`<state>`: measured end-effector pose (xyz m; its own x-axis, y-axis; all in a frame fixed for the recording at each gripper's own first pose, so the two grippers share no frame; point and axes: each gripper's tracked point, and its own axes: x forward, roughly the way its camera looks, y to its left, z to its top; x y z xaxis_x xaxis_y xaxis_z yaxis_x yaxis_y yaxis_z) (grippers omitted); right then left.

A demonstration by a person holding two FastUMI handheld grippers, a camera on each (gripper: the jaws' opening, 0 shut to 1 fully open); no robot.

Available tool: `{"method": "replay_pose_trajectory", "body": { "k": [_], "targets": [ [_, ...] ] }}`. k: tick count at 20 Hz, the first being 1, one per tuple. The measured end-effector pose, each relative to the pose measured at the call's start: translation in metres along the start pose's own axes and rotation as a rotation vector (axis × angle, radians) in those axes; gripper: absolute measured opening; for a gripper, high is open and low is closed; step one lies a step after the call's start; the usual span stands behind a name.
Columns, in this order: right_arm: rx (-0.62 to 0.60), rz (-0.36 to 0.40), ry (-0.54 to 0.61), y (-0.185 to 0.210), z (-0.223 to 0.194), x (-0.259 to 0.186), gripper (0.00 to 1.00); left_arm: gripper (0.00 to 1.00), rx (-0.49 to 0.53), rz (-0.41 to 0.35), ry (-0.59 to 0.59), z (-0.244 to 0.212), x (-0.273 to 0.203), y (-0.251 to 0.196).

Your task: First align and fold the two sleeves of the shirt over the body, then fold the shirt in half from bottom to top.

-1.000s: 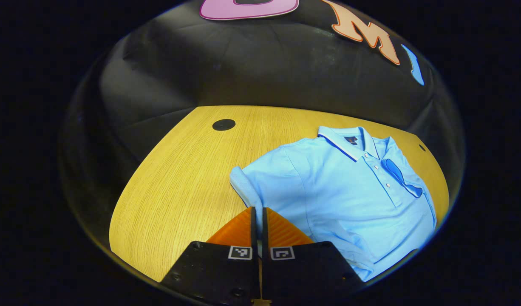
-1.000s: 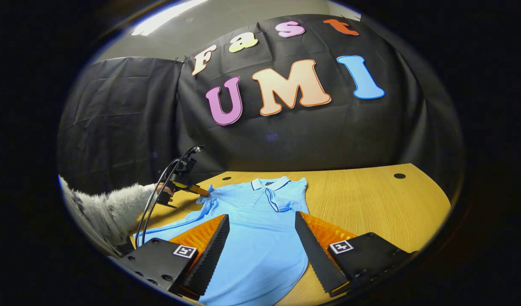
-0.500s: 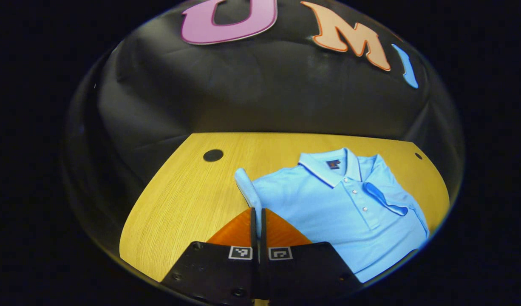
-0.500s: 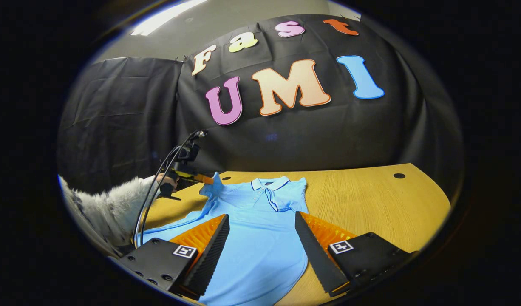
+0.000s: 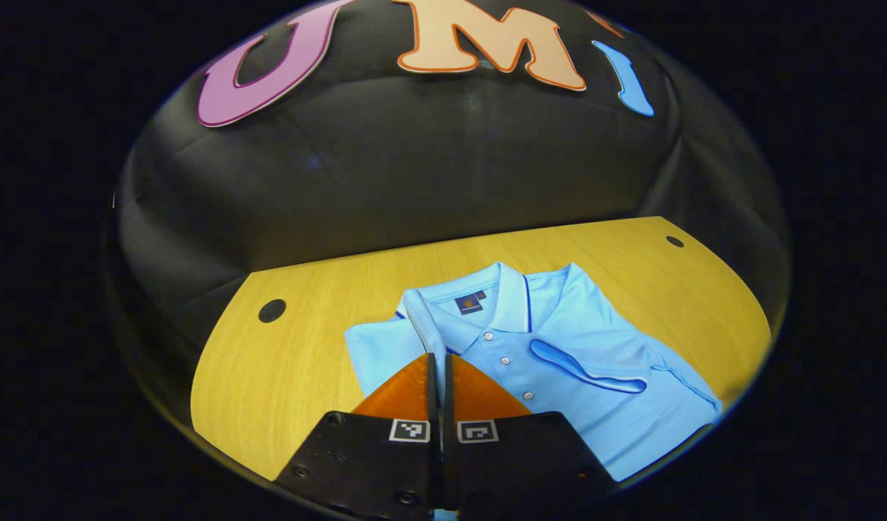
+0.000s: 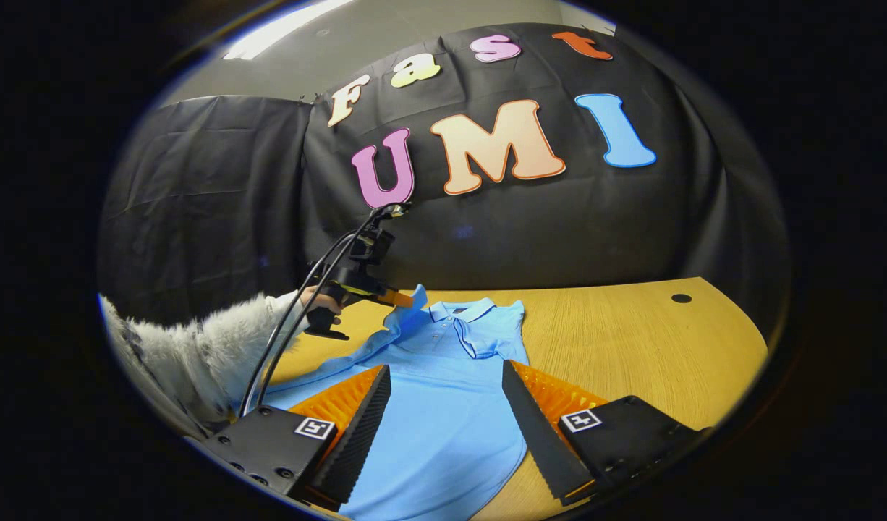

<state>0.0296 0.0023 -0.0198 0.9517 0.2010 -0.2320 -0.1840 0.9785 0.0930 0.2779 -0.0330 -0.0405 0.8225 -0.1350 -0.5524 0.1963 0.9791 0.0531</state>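
Left gripper view: the left claw is clamped on a sleeve of the blue shirt, lifted over the collar. Bare worktop lies to its left. Right gripper view: the right claw stands apart, low over the shirt body, with free worktop to its right.

A wooden table with round holes.

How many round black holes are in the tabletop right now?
2 show. One hole sits left of the shirt in the left gripper view; the other hole is near the far right corner. More may hide under the shirt.
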Motion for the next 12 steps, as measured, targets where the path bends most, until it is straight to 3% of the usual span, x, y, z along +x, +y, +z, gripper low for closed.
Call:
{"method": "replay_pose_trajectory", "body": {
  "k": [2, 4, 7, 8, 12],
  "targets": [
    [0.001, 0.003, 0.007, 0.001, -0.003, 0.000, 0.97, 0.00, 0.016, 0.004, 0.010, -0.001, 0.012, -0.006],
    [0.004, 0.009, 0.012, 0.004, -0.003, 0.001, 0.97, 0.07, 0.032, -0.018, 0.033, -0.005, 0.016, -0.017],
    [0.000, 0.014, 0.019, 0.006, -0.006, 0.001, 0.97, 1.00, 0.021, -0.031, 0.038, -0.012, 0.015, -0.022],
    [-0.001, 0.012, 0.021, 0.006, -0.006, 0.002, 0.97, 0.95, 0.015, -0.033, 0.032, -0.011, 0.011, -0.022],
    [0.002, 0.004, 0.027, 0.005, -0.009, 0.002, 0.97, 0.96, 0.010, -0.034, 0.015, -0.023, -0.030, -0.017]
  ]
}}
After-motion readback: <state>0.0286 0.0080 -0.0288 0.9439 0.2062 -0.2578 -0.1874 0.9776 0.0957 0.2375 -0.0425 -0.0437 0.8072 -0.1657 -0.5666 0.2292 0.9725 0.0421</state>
